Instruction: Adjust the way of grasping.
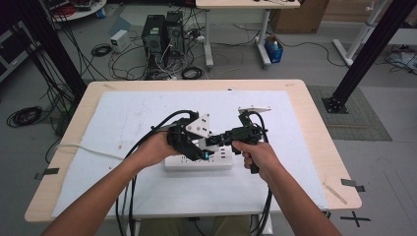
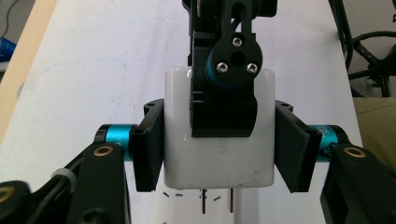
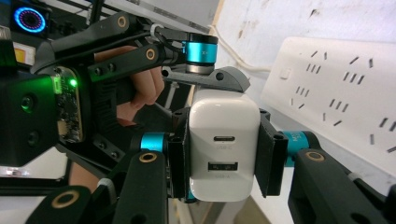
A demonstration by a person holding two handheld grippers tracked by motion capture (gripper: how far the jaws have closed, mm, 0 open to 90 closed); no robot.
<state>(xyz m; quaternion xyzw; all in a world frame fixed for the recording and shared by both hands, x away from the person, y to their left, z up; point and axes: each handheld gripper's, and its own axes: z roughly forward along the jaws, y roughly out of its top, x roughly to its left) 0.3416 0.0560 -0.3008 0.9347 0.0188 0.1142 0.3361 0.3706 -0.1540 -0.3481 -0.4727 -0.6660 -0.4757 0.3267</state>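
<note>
A white charger block (image 3: pixel 224 126) with two USB ports on its face hangs just above a white power strip (image 1: pixel 196 163) on the table. My right gripper (image 3: pixel 224 158) is shut on the block, one pad pressed to each side. My left gripper (image 2: pixel 219 149) has its pads against the block's (image 2: pixel 219 158) other two sides. One of the left gripper's fingers (image 3: pixel 205 77) rests on top of the block. In the left gripper view a right gripper finger (image 2: pixel 224 107) crosses in front of the block. In the high view both grippers meet over the strip, left gripper (image 1: pixel 196 145) and right gripper (image 1: pixel 219 142).
A white mat (image 1: pixel 137 118) covers most of the wooden table (image 1: pixel 319 147). The strip's (image 3: pixel 336 93) rows of sockets run along beside the block. Black cables (image 1: pixel 147 135) trail from the grippers toward the table's near edge. Computers and cable coils sit on the floor beyond.
</note>
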